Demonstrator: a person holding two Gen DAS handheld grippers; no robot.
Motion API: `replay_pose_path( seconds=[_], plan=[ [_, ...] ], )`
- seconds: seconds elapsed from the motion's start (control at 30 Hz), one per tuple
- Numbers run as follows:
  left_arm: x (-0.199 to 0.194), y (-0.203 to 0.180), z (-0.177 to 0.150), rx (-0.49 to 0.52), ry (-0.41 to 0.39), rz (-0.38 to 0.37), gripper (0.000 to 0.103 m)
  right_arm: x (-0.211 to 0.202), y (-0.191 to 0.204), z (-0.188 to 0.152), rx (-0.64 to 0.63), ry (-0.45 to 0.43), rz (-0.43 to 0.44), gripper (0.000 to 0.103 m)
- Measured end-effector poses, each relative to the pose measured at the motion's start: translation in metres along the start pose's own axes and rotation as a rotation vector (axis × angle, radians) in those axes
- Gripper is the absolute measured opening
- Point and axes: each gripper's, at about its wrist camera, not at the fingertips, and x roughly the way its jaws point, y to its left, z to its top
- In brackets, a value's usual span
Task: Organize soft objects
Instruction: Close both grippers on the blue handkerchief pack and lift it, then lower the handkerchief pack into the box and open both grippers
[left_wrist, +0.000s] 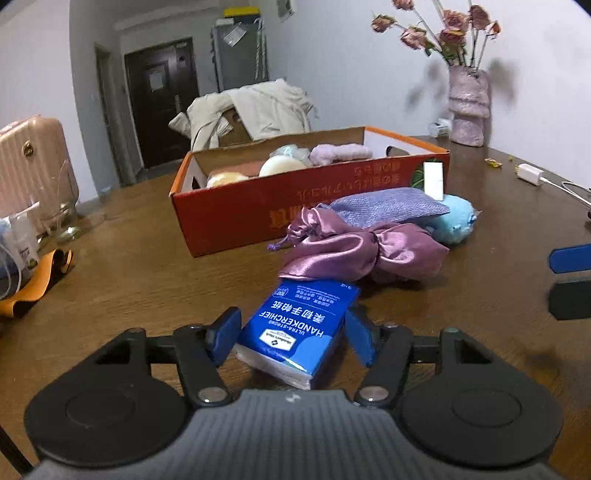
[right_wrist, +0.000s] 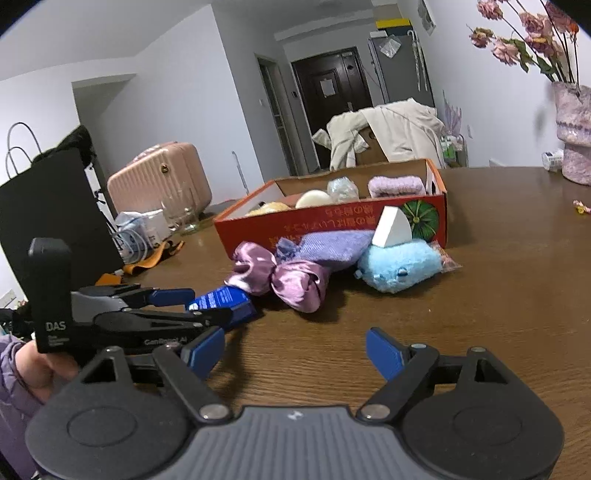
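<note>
A blue handkerchief tissue pack (left_wrist: 299, 328) lies on the brown table between the fingers of my left gripper (left_wrist: 291, 334); the blue pads sit at both its sides, and I cannot tell if they press it. The same pack shows in the right wrist view (right_wrist: 221, 302) with the left gripper (right_wrist: 207, 306) around it. A purple satin pouch (left_wrist: 354, 251), a lilac cloth (left_wrist: 384, 210) and a light blue plush (left_wrist: 454, 221) lie in front of the red cardboard box (left_wrist: 236, 214), which holds several soft items. My right gripper (right_wrist: 295, 354) is open and empty above the table.
A white wedge sponge (right_wrist: 391, 227) rests on the blue plush (right_wrist: 399, 264). A vase of dried roses (left_wrist: 467, 103) stands at the back right, a charger with cable (left_wrist: 532, 173) near it. A glass (right_wrist: 181, 212), bottles and a black bag (right_wrist: 55, 206) are at the left.
</note>
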Motion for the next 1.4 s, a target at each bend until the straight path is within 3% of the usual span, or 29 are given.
replay_pose_path(
  seconds=[0.1, 0.2, 0.27, 0.37, 0.47, 0.6, 0.73, 0.8, 1.27, 1.4],
  plan=[
    [-0.022, -0.003, -0.008, -0.004, 0.005, -0.085, 0.06, 0.005, 0.002, 0.0, 0.008, 0.017, 0.024, 0.084],
    [-0.049, -0.008, -0.026, -0.015, -0.013, -0.219, 0.066, 0.004, 0.006, 0.003, 0.048, 0.019, 0.148, 0.084],
    [-0.063, -0.007, -0.036, -0.019, -0.025, -0.202, 0.076, 0.009, 0.014, 0.004, 0.043, 0.035, 0.197, 0.083],
    [-0.082, 0.011, -0.044, -0.107, -0.051, -0.127, 0.076, 0.023, 0.028, 0.001, 0.011, 0.076, 0.205, 0.08],
    [-0.092, 0.034, -0.047, -0.261, -0.05, -0.105, 0.065, 0.037, 0.036, -0.002, 0.022, 0.116, 0.223, 0.067],
    [-0.09, 0.048, -0.052, -0.423, -0.053, -0.227, 0.055, 0.053, 0.044, -0.008, 0.049, 0.148, 0.238, 0.057],
    [-0.07, 0.046, -0.057, -0.486, 0.022, -0.254, 0.035, 0.058, 0.044, -0.021, 0.096, 0.171, 0.233, 0.041],
    [-0.064, 0.047, -0.06, -0.527, 0.037, -0.285, 0.034, 0.054, 0.043, -0.024, 0.109, 0.172, 0.229, 0.037],
    [-0.061, 0.029, -0.048, -0.496, 0.037, -0.308, 0.034, 0.037, 0.033, -0.019, 0.1, 0.125, 0.172, 0.03],
    [-0.057, 0.026, -0.031, -0.477, 0.02, -0.318, 0.034, 0.032, 0.026, -0.012, 0.113, 0.092, 0.167, 0.029]
  ],
)
